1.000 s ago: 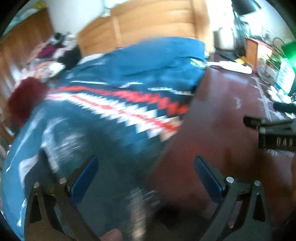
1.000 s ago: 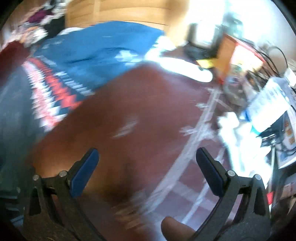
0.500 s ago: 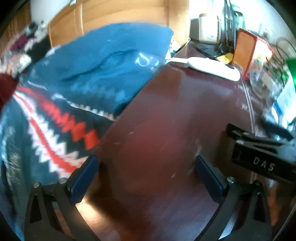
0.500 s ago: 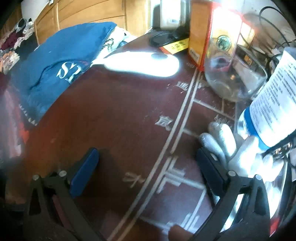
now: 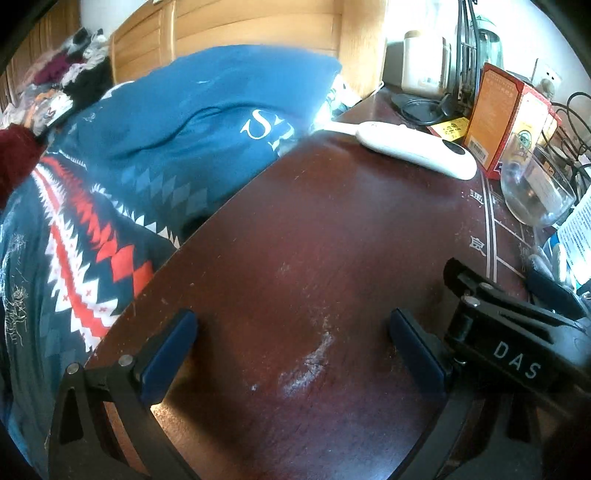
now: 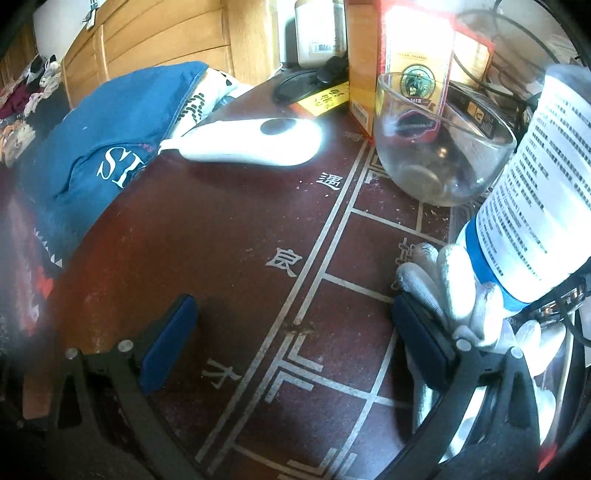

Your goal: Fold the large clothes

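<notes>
A large blue garment point(image 5: 155, 140) with white lettering and a red-and-white zigzag band point(image 5: 85, 236) lies over the left side of the dark red table point(image 5: 314, 258) and hangs off its edge. In the right wrist view the same blue garment point(image 6: 110, 125) shows at the far left. My left gripper point(image 5: 293, 350) is open above bare table, to the right of the cloth, holding nothing. My right gripper point(image 6: 293, 343) is open too, empty, over the table's white line markings. The black body of the right gripper point(image 5: 517, 343) shows at the lower right of the left wrist view.
A white handheld device point(image 6: 255, 140) lies at the back of the table. A glass bowl point(image 6: 439, 147), an orange box point(image 6: 402, 48), a labelled plastic bottle point(image 6: 535, 206) and white gloves point(image 6: 461, 291) crowd the right side. Wooden cabinets point(image 5: 229, 33) stand behind, with a clothes pile point(image 5: 55, 85) far left.
Both grippers have swung to the right, off the garment and over bare table. The right one now faces the bowl, bottle and gloves. Both stayed open.
</notes>
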Tool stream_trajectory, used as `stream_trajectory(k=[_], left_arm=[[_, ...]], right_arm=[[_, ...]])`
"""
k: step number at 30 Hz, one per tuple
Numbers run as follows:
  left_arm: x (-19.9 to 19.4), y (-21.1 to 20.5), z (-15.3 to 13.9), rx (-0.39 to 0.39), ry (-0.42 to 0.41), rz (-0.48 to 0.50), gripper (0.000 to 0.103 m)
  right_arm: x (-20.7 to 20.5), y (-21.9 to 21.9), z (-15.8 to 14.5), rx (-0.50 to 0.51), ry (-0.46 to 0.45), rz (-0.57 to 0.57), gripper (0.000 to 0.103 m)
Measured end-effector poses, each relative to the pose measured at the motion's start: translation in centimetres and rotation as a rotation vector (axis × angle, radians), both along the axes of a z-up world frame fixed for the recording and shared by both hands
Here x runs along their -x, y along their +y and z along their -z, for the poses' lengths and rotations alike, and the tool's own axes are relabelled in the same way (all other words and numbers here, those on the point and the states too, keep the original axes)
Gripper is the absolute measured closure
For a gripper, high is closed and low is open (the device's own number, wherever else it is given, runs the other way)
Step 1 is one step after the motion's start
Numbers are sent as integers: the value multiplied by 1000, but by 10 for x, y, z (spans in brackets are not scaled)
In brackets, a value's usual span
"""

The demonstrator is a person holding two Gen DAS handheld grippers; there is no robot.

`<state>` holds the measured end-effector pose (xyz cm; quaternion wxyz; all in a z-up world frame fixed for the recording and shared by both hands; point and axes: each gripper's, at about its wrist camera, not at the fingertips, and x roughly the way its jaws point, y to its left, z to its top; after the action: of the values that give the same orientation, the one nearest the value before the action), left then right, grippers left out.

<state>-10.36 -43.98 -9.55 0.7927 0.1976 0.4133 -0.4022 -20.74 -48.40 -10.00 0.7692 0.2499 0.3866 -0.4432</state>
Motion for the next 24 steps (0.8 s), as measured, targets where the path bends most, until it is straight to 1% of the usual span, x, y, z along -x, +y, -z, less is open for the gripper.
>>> stream_trajectory(k=[24], left_arm=[[0, 0, -1, -4, 0, -4, 0]], right_arm=[[2, 2, -1, 3, 2, 1, 0]])
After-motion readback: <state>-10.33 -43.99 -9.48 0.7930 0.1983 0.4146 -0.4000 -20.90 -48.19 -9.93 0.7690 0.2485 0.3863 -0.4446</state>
